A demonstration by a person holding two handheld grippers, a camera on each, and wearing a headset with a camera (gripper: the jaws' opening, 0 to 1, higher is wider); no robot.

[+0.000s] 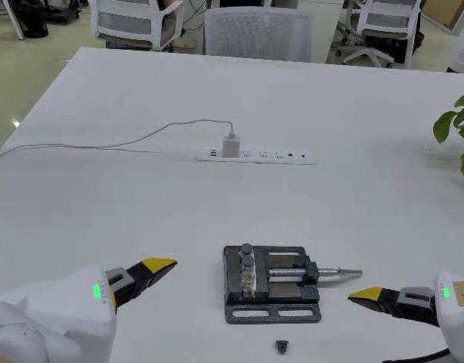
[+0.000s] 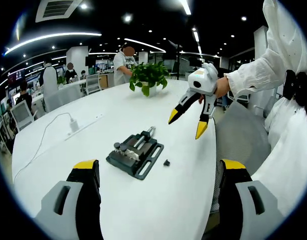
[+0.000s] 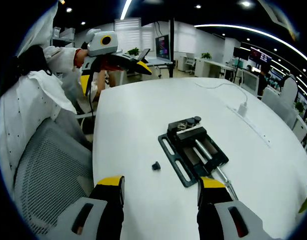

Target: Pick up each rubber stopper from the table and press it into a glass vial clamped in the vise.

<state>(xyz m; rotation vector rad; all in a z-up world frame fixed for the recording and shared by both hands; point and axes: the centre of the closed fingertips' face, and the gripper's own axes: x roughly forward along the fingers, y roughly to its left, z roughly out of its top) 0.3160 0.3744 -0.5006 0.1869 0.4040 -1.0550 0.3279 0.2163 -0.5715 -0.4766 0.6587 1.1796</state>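
Observation:
A dark vise (image 1: 271, 302) sits on the white table near its front edge, with small glass vials (image 1: 248, 266) in a row between its jaws; two of them carry dark stoppers. One loose black rubber stopper (image 1: 283, 346) lies on the table just in front of the vise. My left gripper (image 1: 145, 276) hovers open to the left of the vise, holding nothing. My right gripper (image 1: 368, 296) hovers open to its right, also holding nothing. The left gripper view has the vise (image 2: 135, 152), the stopper (image 2: 166, 162) and the right gripper (image 2: 193, 112). The right gripper view has the vise (image 3: 193, 147) and stopper (image 3: 156, 165).
A white power strip (image 1: 256, 156) with a plugged-in charger (image 1: 230, 145) and a cable lies at mid-table. Plant leaves (image 1: 462, 132) reach in at the right edge. Office chairs (image 1: 255, 34) stand along the far side. The vise's screw handle (image 1: 339, 272) points right.

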